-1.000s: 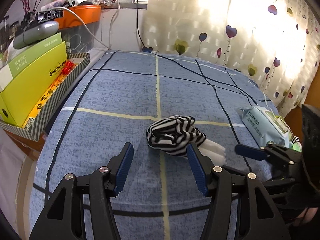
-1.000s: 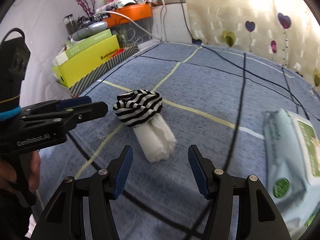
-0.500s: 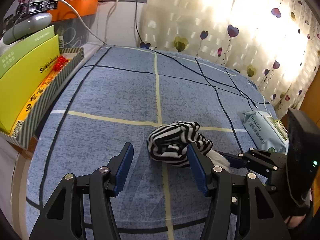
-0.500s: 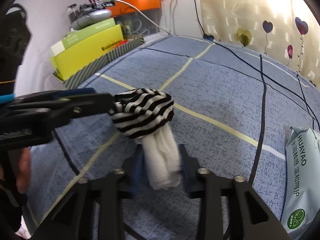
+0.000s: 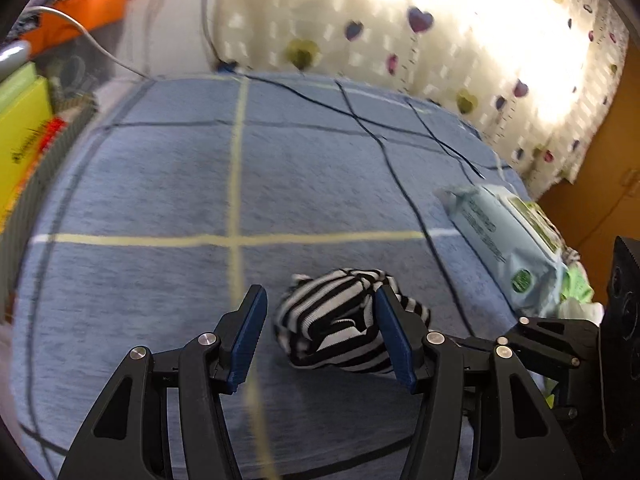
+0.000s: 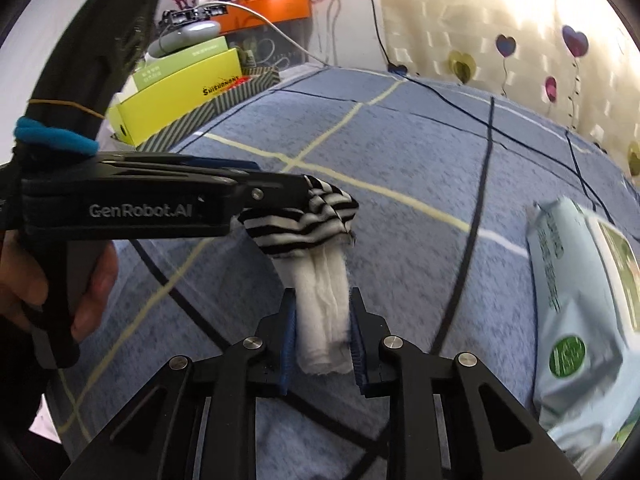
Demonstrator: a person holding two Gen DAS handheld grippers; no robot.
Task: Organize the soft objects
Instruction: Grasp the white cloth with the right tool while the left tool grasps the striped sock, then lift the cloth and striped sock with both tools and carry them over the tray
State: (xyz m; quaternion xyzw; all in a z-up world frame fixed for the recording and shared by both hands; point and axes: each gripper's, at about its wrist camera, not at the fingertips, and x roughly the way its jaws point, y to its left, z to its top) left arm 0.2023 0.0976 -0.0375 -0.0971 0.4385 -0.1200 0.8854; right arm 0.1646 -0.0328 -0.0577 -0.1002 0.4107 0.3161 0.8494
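Left gripper (image 5: 320, 332), marked "GenRobot.AI", jaws apart around striped cloth (image 5: 340, 320); right gripper (image 6: 323, 334) jaws closing on white cloth (image 6: 324, 312).

left wrist view is motion-blurred throughout: print on the wipes pack (image 5: 506, 240), right of the left gripper (image 5: 320, 324), is unreadable. the yellow box (image 5: 20, 136) far left is cut by the frame edge. the right finger (image 5: 394, 336) hides part of the striped cloth (image 5: 336, 320); the white cloth is out of sight behind it. right wrist view: the left gripper body covers the striped cloth's far side; the wipes pack runs off the right edge; the hand (image 6: 48, 280) is cut at left.
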